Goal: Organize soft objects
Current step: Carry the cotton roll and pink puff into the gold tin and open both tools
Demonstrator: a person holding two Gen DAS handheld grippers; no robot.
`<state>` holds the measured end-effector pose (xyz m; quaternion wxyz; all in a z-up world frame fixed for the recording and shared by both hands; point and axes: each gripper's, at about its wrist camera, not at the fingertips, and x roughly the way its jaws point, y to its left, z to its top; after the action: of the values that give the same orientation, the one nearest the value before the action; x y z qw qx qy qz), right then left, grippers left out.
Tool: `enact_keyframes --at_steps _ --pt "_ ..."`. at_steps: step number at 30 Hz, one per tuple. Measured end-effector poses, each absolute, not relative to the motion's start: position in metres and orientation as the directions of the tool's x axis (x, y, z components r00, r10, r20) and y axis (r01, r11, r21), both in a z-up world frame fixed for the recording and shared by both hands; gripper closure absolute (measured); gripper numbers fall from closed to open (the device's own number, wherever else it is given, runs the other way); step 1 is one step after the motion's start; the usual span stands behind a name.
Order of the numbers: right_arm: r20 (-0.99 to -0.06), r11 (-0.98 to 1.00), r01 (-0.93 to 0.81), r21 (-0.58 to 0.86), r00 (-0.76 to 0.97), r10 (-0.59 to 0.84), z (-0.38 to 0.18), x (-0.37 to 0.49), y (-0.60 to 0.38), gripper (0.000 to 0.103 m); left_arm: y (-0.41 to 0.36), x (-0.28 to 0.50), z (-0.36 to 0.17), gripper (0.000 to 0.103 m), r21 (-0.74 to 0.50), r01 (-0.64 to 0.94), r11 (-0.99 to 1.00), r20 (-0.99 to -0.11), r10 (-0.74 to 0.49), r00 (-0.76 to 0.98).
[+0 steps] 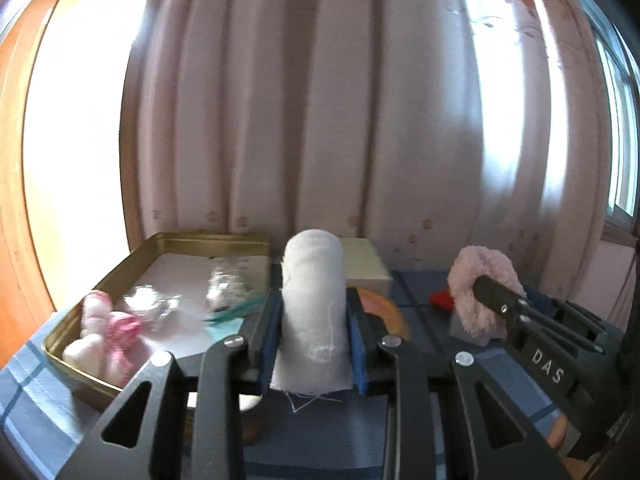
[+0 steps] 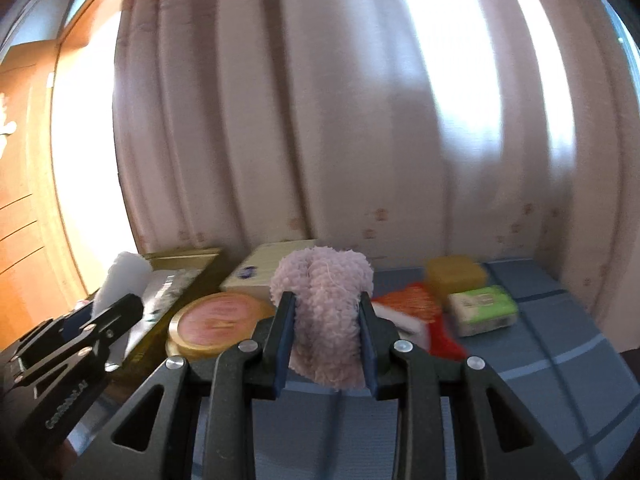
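My left gripper (image 1: 314, 304) is shut on a white cloth roll (image 1: 312, 304), held upright above the blue checked table; the roll also shows in the right wrist view (image 2: 120, 280). My right gripper (image 2: 325, 316) is shut on a fluffy pink cloth (image 2: 326, 312), held above the table; it also shows in the left wrist view (image 1: 480, 292), to the right of the white roll. A gold tin tray (image 1: 132, 258) at the left holds a pink-and-white soft toy (image 1: 106, 336) and shiny wrapped items (image 1: 224, 288).
A cream box (image 2: 272, 270), a round pink-lidded tin (image 2: 218, 320), a red-orange packet (image 2: 416, 308), a yellow container (image 2: 456, 276) and a green-white pack (image 2: 484, 308) lie on the table. Pink curtains hang close behind. A wooden door stands at left.
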<state>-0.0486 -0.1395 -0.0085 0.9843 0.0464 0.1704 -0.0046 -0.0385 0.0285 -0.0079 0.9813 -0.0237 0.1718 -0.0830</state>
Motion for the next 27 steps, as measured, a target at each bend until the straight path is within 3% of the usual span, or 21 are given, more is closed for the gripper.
enact_keyframes --at_steps 8,14,27 --pt "-0.345 0.985 -0.118 0.122 0.926 0.154 0.001 -0.029 -0.073 0.071 0.088 -0.026 -0.001 0.074 -0.078 0.029 0.997 -0.343 -0.054 0.938" --pt "-0.325 0.97 -0.201 0.138 0.916 0.236 0.016 -0.005 -0.021 0.071 0.13 -0.002 -0.002 0.074 -0.063 -0.085 0.994 -0.401 0.053 0.915" --pt "-0.386 0.962 -0.218 0.163 0.883 0.265 0.002 0.053 0.024 0.071 0.169 0.037 -0.016 0.074 -0.007 -0.183 0.983 -0.493 0.155 0.856"
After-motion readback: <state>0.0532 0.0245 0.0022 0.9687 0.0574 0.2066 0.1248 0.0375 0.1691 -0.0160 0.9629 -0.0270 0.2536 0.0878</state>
